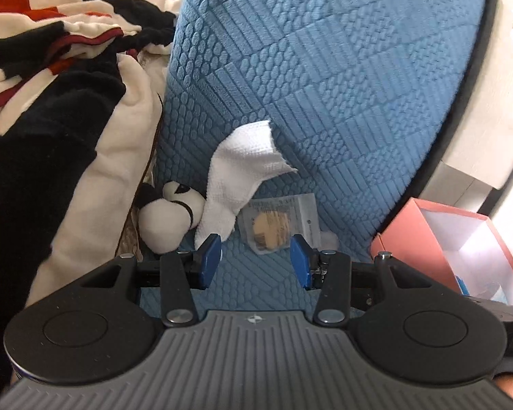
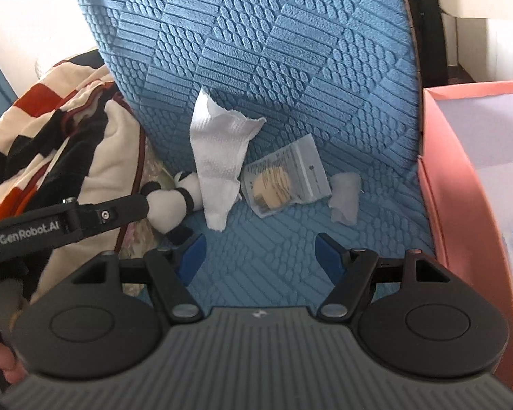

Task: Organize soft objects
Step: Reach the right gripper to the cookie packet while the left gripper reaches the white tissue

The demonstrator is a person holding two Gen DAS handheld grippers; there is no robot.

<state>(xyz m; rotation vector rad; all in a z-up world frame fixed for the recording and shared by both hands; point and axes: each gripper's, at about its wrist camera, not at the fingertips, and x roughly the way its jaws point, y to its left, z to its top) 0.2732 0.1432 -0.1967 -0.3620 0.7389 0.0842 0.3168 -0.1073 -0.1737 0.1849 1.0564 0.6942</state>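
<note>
Blue bumpy cushion [image 1: 325, 78] holds a white cloth [image 1: 242, 174], a small panda toy [image 1: 169, 215] and a clear packet [image 1: 280, 225]. Left gripper [image 1: 255, 261] and right gripper [image 2: 260, 256] both hang open, holding nothing, just in front of them.

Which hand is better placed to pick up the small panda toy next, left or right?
Left. The left gripper is open with its left pad beside the panda toy. The right gripper, also open, faces bare blue cushion.
</note>
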